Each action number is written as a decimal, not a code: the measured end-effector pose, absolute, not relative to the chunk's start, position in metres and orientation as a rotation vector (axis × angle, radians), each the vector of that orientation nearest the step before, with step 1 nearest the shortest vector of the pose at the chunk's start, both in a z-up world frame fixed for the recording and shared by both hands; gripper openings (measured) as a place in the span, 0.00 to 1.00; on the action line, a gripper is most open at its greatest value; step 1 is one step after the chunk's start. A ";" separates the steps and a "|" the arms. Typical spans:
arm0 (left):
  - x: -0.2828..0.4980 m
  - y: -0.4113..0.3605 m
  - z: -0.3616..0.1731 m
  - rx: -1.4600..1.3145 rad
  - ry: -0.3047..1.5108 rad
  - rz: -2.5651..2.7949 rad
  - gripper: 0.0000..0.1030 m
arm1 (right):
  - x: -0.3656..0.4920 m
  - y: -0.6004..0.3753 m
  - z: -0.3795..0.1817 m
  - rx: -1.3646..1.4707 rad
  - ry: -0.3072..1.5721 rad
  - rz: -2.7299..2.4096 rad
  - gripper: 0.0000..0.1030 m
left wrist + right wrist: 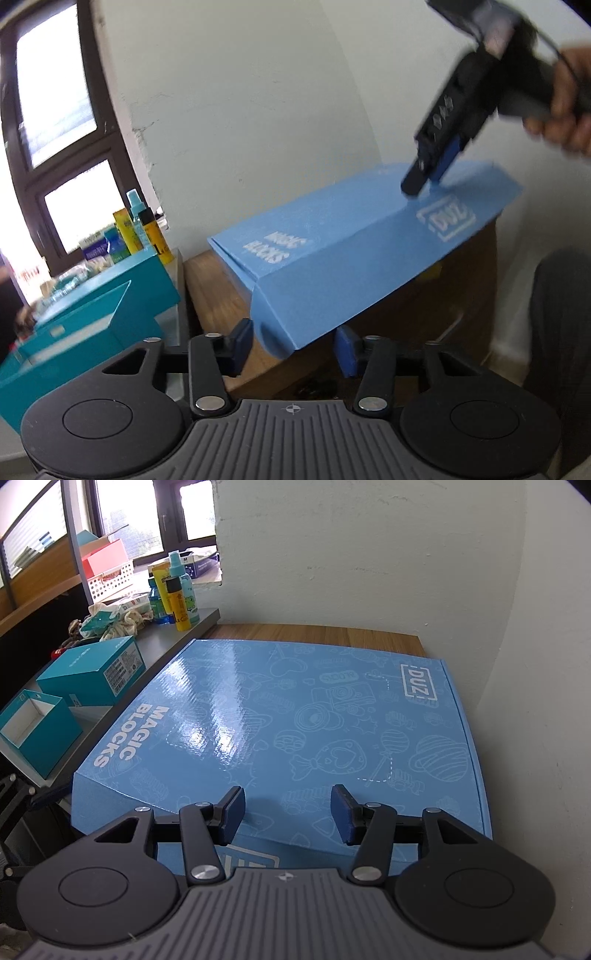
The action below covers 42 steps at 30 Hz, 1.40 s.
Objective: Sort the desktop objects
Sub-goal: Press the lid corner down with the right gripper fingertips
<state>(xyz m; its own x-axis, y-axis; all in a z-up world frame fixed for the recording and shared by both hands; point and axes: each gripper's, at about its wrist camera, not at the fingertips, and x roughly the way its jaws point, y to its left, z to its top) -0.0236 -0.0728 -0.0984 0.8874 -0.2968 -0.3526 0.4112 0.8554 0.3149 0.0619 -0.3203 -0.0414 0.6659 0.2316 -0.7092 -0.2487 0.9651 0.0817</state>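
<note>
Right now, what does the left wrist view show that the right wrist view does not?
Only the left wrist view shows the right gripper from outside, above the blue box, with the person's hand on it. Only the right wrist view shows the cartoon drawings on the box lid, the open small teal box and the white basket. Both show the blue box, the bottles, a teal box and the wooden table.

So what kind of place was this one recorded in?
Probably an office or study corner: a wooden desk against a plain wall, a grey ledge with bottles and teal boxes, and windows behind.
</note>
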 end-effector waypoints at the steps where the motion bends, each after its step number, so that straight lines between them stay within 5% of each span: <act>1: -0.025 -0.072 -0.096 0.384 0.289 -0.378 0.47 | 0.062 -0.320 -0.041 -0.025 0.797 0.271 0.57; 5: -0.025 -0.068 -0.087 0.311 0.297 -0.405 0.40 | 0.062 -0.321 -0.039 -0.019 0.799 0.274 0.58; 33: 0.012 -0.048 -0.054 0.159 0.435 -0.513 0.41 | 0.055 -0.326 -0.046 0.023 0.755 0.279 0.58; 42: 0.045 -0.050 -0.047 0.065 0.499 -0.583 0.34 | 0.051 -0.332 -0.047 0.028 0.737 0.311 0.58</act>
<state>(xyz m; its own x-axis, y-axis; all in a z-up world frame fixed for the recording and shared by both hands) 0.0447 -0.0495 -0.0466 0.7195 -0.5119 -0.4693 0.5426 0.8362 -0.0801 0.0512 -0.3320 -0.0472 0.6966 0.2888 -0.6567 -0.2689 0.9538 0.1342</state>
